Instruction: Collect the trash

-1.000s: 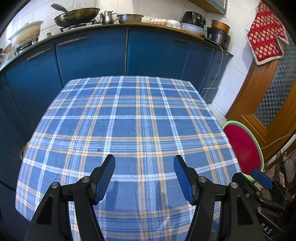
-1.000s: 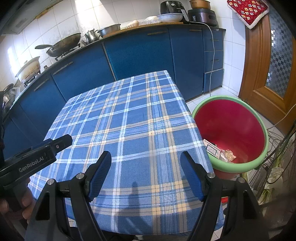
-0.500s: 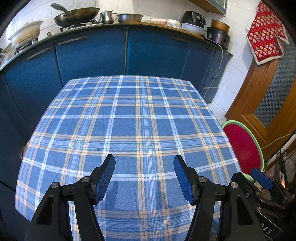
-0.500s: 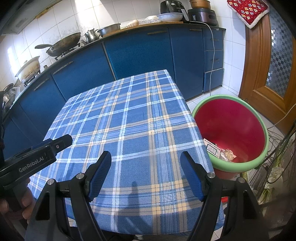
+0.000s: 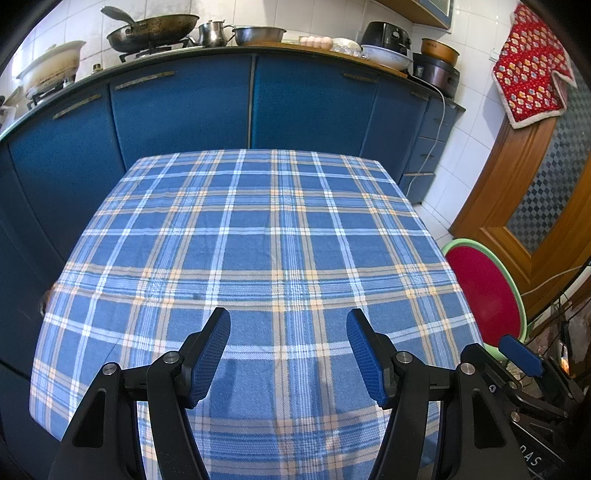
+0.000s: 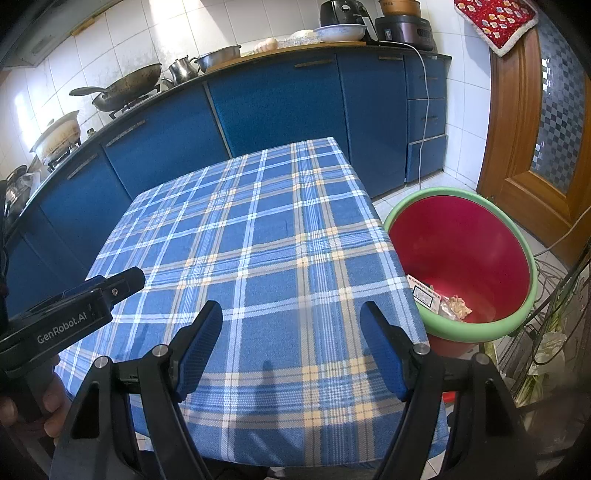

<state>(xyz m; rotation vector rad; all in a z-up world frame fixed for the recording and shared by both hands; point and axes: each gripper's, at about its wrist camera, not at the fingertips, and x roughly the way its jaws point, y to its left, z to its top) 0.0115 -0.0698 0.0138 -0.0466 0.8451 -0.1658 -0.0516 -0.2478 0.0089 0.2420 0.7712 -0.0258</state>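
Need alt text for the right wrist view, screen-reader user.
The right gripper hangs open and empty over a table in a blue plaid cloth with no trash on it. Beside the table's right edge on the floor stands a red bin with a green rim, holding a printed packet and a crumpled wrapper. The left gripper shows at lower left; blue kitchen cabinets run behind.

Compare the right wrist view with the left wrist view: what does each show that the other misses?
Only the right wrist view looks into the red bin, showing a printed packet and a crumpled wrapper at its bottom, plus the left hand-held gripper from the side. Only the left wrist view shows that gripper's fingers head-on, apart and empty. Both share the plaid tablecloth, with no trash on it, the blue cabinets and the wok.
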